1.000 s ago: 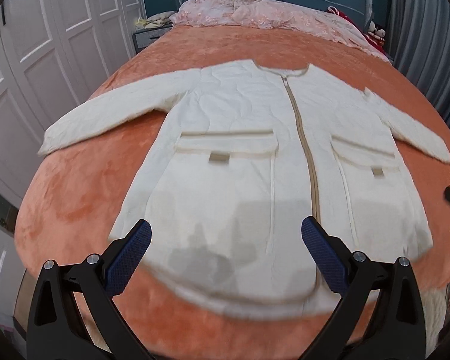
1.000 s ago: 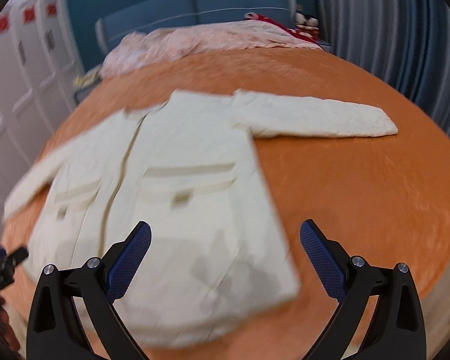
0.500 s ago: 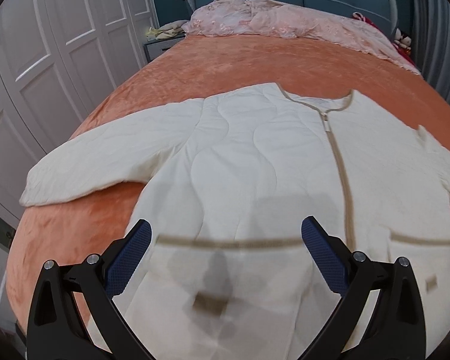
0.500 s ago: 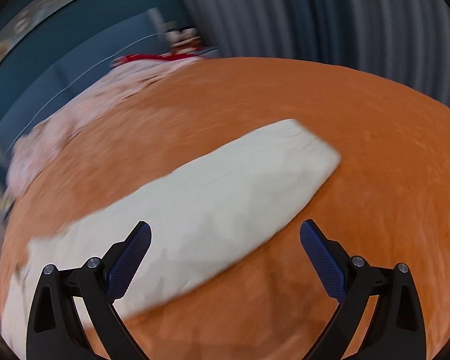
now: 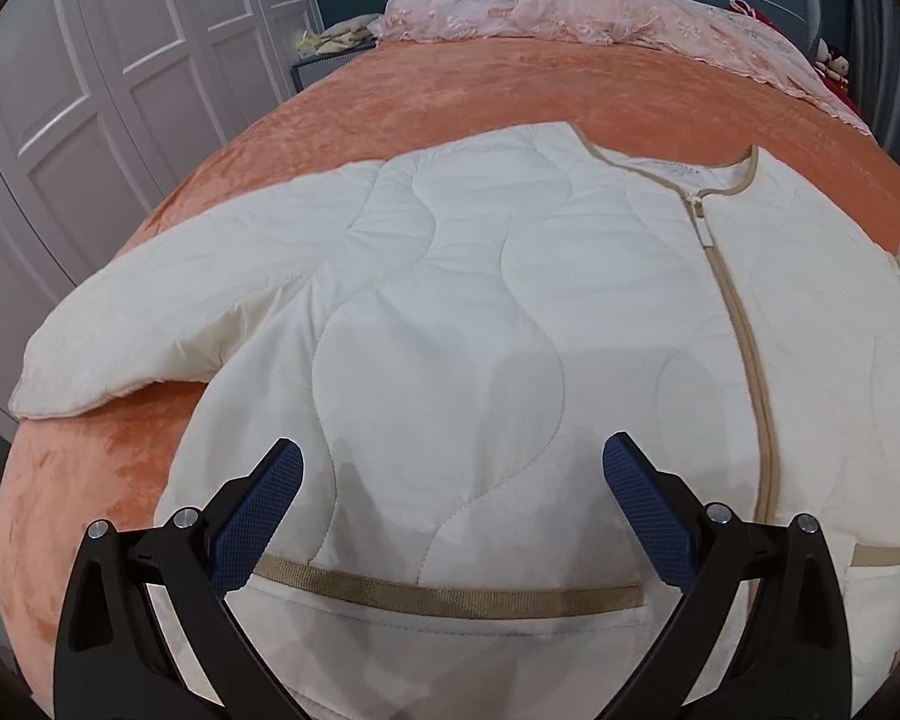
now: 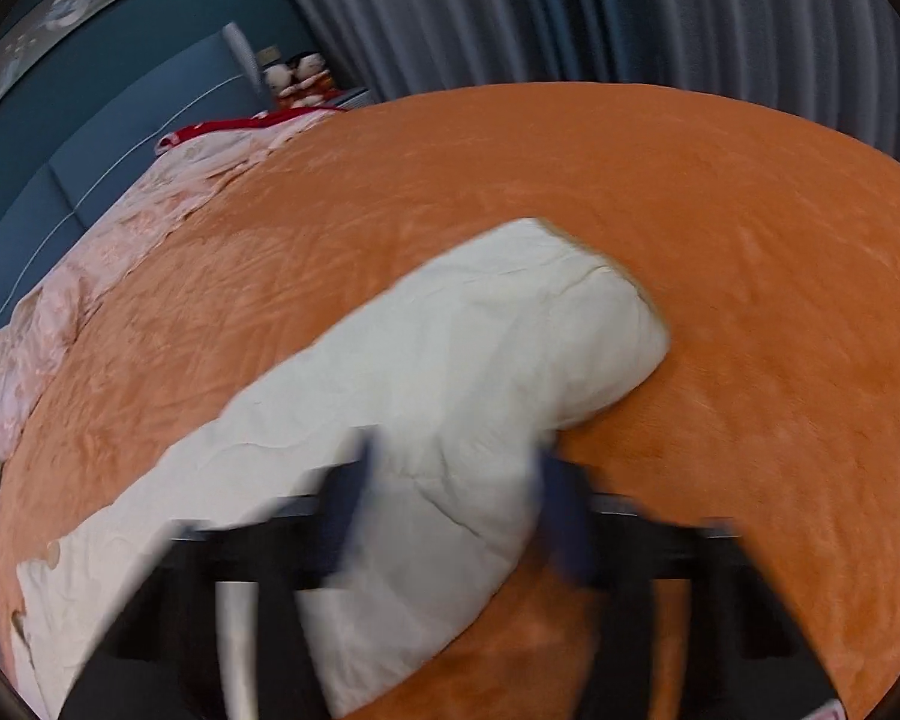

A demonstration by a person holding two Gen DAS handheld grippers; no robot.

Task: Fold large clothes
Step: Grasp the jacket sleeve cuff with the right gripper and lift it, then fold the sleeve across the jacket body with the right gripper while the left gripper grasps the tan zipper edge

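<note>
The left gripper (image 5: 453,495) stands spread above the cream quilted zip jacket (image 5: 510,324). The right gripper (image 6: 459,501), blurred, is closing around its puffy sleeve (image 6: 510,348) on the orange plush bedspread (image 6: 720,210).

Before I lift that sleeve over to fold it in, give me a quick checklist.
1. Jacket lies flat, front up: ok.
2. Zip closed: ok.
3. Right gripper over the sleeve, jaws closing with sleeve fabric between them: ok.
4. Firm hold on the sleeve: cannot tell, picture blurred.
5. Left gripper open above the jacket body, holding nothing: ok.
6. Bedspread around the sleeve free of clutter: ok.
</note>
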